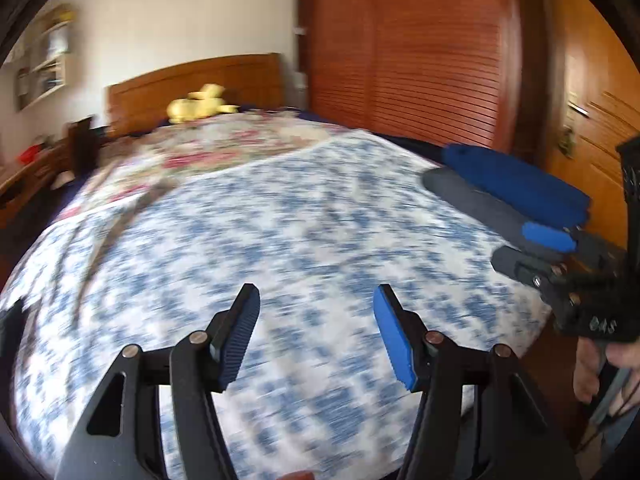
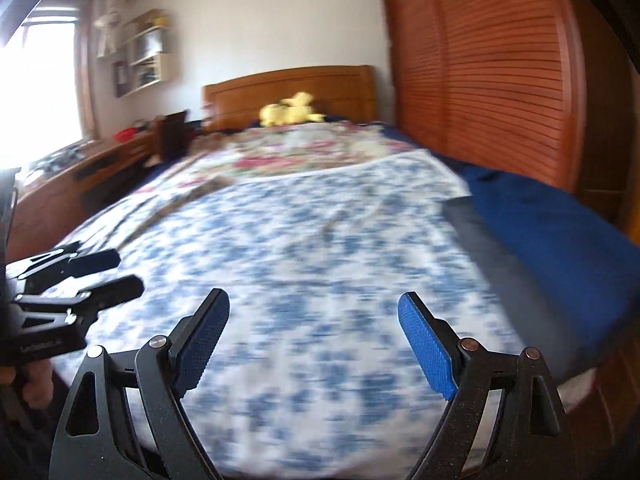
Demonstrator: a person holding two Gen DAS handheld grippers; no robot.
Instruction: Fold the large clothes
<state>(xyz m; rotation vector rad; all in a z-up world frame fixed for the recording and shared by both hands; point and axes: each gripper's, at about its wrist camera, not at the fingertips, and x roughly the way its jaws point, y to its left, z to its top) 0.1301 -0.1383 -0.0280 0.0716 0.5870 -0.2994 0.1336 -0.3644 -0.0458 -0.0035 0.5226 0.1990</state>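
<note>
Nearest the lens in the left wrist view, the left gripper (image 1: 316, 300) stands with its jaws apart and nothing between them, poised above a blue-and-white patterned cloth (image 1: 304, 240) that lies spread flat over most of the bed. The right gripper (image 2: 314, 306) is likewise released, its jaws wider still and empty, over the near part of the same cloth. Each tool shows in the other's view: the right one at the right edge of the left wrist view, held by a hand (image 1: 592, 372), the left one at the left edge of the right wrist view. Both pictures are smeared by motion, so the cloth's print cannot be made out in detail. Beyond it lies a floral bedcover (image 2: 304, 152) reaching toward the wooden headboard (image 2: 292, 88), where a yellow soft toy (image 2: 290, 114) sits. At the bed's right edge rest folded dark blue (image 1: 520, 184) and grey fabrics (image 1: 480, 204), side by side. A slatted wooden wardrobe (image 2: 488, 72) stands along the right.
</note>
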